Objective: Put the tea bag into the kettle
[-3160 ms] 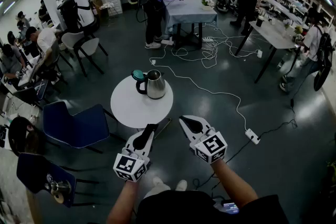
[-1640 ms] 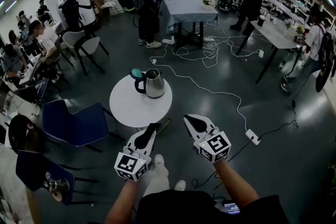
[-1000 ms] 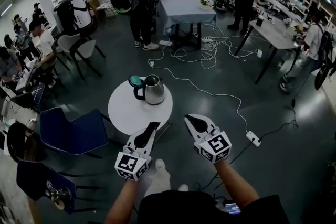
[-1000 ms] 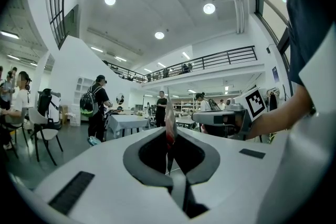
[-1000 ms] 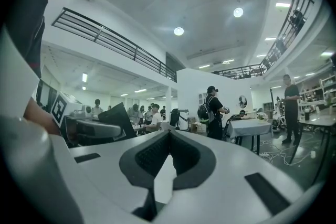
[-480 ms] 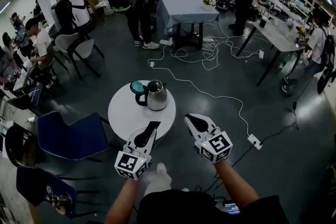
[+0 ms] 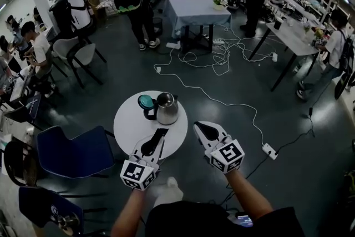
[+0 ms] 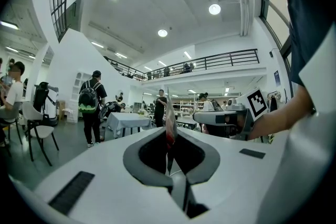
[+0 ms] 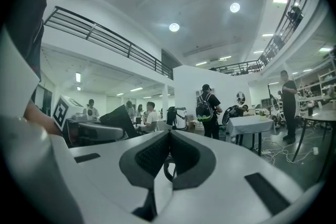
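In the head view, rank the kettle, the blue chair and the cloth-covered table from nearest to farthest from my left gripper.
1. Kettle: on the round table, just ahead of the left gripper.
2. Blue chair: on the floor, off to the gripper's left.
3. Cloth-covered table: far ahead, across the room.

Head view. The kettle (image 7: 167, 109) stands on the round worktop (image 7: 130, 126), toward 1 o'clock from its centre, its lid (image 7: 146, 101) at the kettle's 9 o'clock. The left gripper (image 7: 160, 132) is over the worktop's 6 o'clock edge, with the tea bag (image 8: 170, 131) between its jaws. The right gripper (image 7: 198, 126) is just off the 4 o'clock edge. A chair (image 7: 75, 152) stands at 8 o'clock, and a power strip (image 7: 268, 148) lies on the floor at 3 o'clock, well apart.
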A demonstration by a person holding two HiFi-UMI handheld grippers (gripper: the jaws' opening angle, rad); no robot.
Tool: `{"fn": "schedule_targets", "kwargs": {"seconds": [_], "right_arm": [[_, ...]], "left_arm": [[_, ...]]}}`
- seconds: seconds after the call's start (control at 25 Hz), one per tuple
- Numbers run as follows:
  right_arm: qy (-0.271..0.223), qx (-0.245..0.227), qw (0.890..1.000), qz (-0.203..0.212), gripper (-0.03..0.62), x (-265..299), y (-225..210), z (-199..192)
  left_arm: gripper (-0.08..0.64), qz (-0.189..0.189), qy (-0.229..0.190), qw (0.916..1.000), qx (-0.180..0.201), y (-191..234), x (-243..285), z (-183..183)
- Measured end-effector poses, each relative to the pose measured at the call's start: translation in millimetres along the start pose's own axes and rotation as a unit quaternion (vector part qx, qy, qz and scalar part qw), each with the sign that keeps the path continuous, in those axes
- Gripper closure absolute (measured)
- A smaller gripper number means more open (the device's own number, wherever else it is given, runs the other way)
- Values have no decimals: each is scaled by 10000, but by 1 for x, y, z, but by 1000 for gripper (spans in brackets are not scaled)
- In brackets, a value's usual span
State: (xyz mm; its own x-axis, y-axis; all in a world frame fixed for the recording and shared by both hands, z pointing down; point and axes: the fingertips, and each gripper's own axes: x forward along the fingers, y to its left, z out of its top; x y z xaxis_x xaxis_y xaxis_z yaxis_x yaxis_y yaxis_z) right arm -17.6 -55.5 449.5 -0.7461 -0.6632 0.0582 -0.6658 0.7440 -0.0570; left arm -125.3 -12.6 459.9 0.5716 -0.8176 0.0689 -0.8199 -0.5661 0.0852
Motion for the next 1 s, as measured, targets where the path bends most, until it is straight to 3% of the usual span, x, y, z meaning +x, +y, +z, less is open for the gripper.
{"fn": "schedule_targets", "kwargs": {"seconds": [0.36,1.0], "right_arm": [[82,-16,9998,-177,575,49,-16,8],[155,-28,9981,-591,575,90,-32,13]], "left_arm": [[541,-199,35,9998,-70,50,24,7],[541,-575,85,9982,-159,102,48,7]]}}
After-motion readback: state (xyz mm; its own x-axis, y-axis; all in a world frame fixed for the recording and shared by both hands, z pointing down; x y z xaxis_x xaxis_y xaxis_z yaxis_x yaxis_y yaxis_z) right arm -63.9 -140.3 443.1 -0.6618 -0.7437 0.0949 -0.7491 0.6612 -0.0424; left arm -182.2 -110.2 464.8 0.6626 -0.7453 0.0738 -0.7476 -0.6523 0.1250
